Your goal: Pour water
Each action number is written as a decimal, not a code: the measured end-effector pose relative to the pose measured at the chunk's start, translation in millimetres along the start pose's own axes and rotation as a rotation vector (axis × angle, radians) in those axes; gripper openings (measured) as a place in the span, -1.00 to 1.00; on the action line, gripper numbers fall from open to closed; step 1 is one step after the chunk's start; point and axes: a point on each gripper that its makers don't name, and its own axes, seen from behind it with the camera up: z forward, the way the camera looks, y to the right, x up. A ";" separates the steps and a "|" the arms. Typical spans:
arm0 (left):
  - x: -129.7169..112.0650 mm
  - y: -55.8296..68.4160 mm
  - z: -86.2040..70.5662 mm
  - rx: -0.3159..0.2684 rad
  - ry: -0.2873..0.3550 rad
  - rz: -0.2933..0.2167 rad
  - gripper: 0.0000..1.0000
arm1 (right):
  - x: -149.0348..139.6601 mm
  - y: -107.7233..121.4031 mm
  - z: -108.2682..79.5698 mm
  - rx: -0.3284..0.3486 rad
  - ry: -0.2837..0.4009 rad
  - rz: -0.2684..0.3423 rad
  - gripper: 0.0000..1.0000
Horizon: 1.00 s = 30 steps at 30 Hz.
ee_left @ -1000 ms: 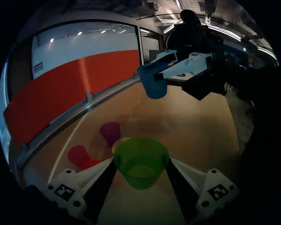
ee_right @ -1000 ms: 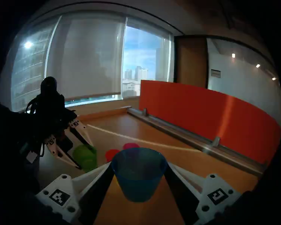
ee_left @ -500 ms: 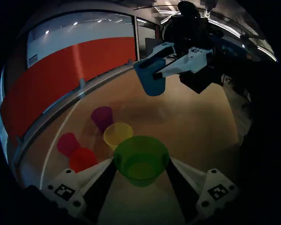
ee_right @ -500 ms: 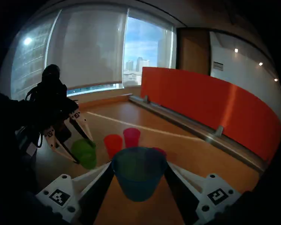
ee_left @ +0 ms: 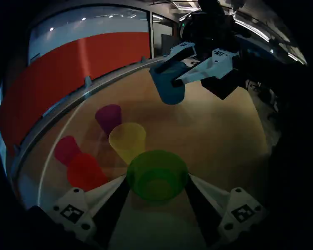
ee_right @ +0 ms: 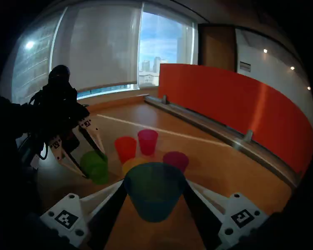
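Notably, the left gripper [ee_left: 157, 179] was closed on the green cup [ee_left: 157, 191], both fingers pressed to its wall just under the rim. The right gripper [ee_right: 155, 183] clamped the blue cup [ee_right: 153, 202] the same way. The blue cup hung clear of the table [ee_left: 215, 125], well apart from the green one. Could not tell whether either held water.

Yellow cup [ee_left: 127, 139], purple cup [ee_left: 108, 117], red cup [ee_left: 83, 171] and pink cup [ee_left: 64, 148] stood loose between the held cups and the table edge along the orange partition [ee_left: 52, 79].

Risks, as judged:
- Rims not aligned before tipping, so water lands on the table.
- Tapered smooth walls could let a cup slide through the fingers once tilted.
- The green cup sat just beside the yellow cup, so a low sweep could topple it.
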 end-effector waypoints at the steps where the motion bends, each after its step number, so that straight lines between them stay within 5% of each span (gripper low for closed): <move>1: -0.8 -0.4 1.0 -0.001 0.000 -0.003 0.73 | -1.1 -0.1 0.7 0.001 -0.002 0.001 0.84; 30: -25.1 -1.9 12.5 -0.025 -0.009 -0.040 0.73 | -17.9 -1.2 11.1 0.001 -0.040 0.006 0.84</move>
